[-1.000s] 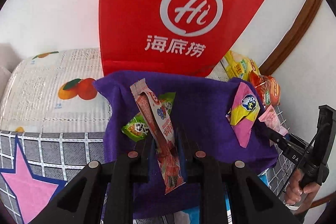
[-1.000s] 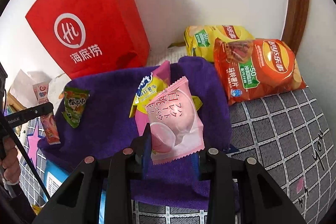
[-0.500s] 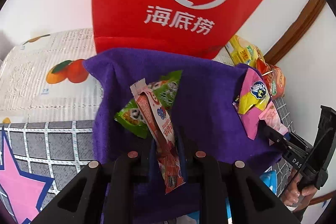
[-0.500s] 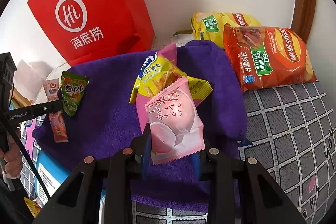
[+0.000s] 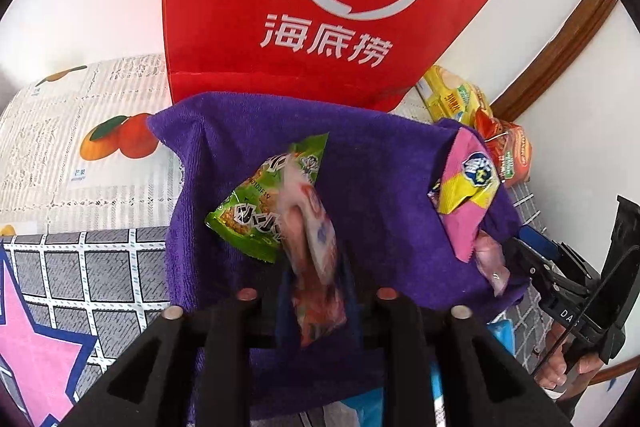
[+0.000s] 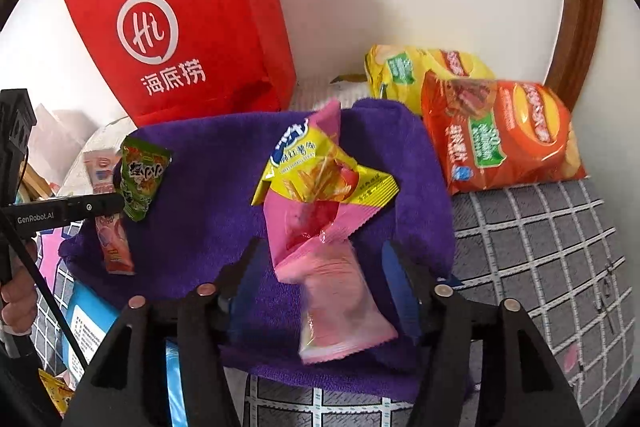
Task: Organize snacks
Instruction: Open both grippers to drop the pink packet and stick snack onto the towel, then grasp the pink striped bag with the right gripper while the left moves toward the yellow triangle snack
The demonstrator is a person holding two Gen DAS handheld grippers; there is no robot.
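Observation:
A purple cloth [image 5: 380, 187] [image 6: 212, 179] lies spread over the bedding. My left gripper [image 5: 316, 263] hovers over its near left part with its jaws opening. A long red and white stick packet [image 5: 318, 291] hangs blurred between them, slipping down over a green snack packet [image 5: 248, 215]. My right gripper [image 6: 320, 255] is over the cloth's near right part, jaws opening and well apart. A pale pink packet [image 6: 340, 307] lies blurred between them, free of the pads, below a yellow and pink fries packet [image 6: 320, 175].
A red paper bag [image 5: 320, 7] [image 6: 180, 39] stands against the wall behind the cloth. An orange chips bag [image 6: 504, 135] and a yellow one [image 6: 420, 67] lie at the right. A blue package [image 6: 92, 323] pokes out under the cloth. A hand [image 5: 560, 367] holds the right gripper.
Both grippers were shut on their packets and have opened. The stick packet has slipped down onto the green packet, and the pink packet has dropped flat against the fries packet.

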